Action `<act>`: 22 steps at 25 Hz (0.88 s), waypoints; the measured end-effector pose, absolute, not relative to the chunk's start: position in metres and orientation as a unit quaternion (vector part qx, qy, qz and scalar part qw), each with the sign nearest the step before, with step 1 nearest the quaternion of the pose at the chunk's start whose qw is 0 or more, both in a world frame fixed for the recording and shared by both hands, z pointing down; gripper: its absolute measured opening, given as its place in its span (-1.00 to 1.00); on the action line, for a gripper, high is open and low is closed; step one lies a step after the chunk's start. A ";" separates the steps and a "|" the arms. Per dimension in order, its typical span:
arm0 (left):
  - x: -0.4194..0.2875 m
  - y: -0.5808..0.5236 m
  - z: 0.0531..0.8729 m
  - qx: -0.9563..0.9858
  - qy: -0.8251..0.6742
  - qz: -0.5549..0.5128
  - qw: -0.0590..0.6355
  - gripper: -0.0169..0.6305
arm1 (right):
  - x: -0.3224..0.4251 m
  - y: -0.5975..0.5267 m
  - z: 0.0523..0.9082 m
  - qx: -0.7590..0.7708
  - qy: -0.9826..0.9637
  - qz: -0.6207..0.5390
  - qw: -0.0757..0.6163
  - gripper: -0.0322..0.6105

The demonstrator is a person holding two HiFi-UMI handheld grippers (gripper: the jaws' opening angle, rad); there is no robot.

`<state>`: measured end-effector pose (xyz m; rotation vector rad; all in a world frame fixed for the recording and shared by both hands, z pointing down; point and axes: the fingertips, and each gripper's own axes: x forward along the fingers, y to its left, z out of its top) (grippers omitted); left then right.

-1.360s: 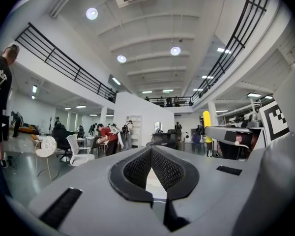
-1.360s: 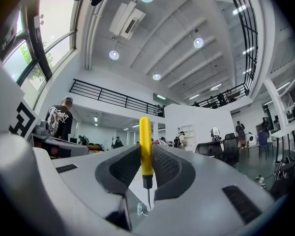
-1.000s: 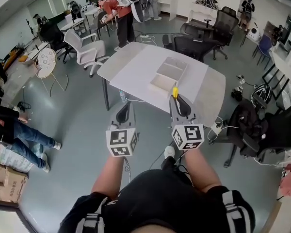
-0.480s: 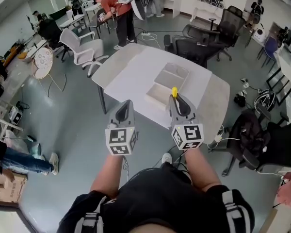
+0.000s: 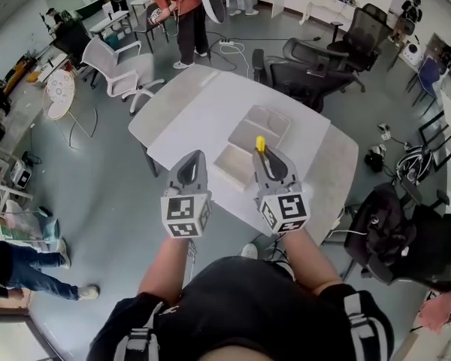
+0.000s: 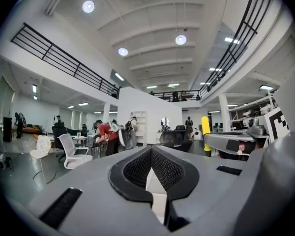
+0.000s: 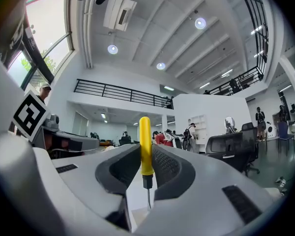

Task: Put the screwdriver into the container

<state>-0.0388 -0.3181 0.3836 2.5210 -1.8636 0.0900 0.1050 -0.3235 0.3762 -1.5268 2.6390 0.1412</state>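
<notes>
The right gripper (image 5: 264, 162) has its fingers clenched on the screwdriver (image 7: 145, 149), yellow handle jutting past their tips. The container (image 5: 235, 162) lies just beyond them. The left gripper (image 5: 191, 168) is closed on nothing. Released too early, the screwdriver could bounce off the rim.
</notes>
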 end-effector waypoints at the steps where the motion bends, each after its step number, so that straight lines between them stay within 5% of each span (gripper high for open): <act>1: -0.034 -0.328 0.384 0.803 -0.595 0.031 0.002 -0.93 | 0.106 -0.333 0.377 -0.494 0.867 0.045 0.043 -0.69; 13: -0.021 -0.395 0.394 0.793 -0.607 0.048 0.013 -0.93 | 0.105 -0.399 0.400 -0.453 0.891 0.018 0.018 -0.69; 22: -0.054 -0.425 0.414 0.816 -0.575 0.060 0.019 -0.93 | 0.056 -0.427 0.461 -0.434 0.898 0.006 -0.079 -0.69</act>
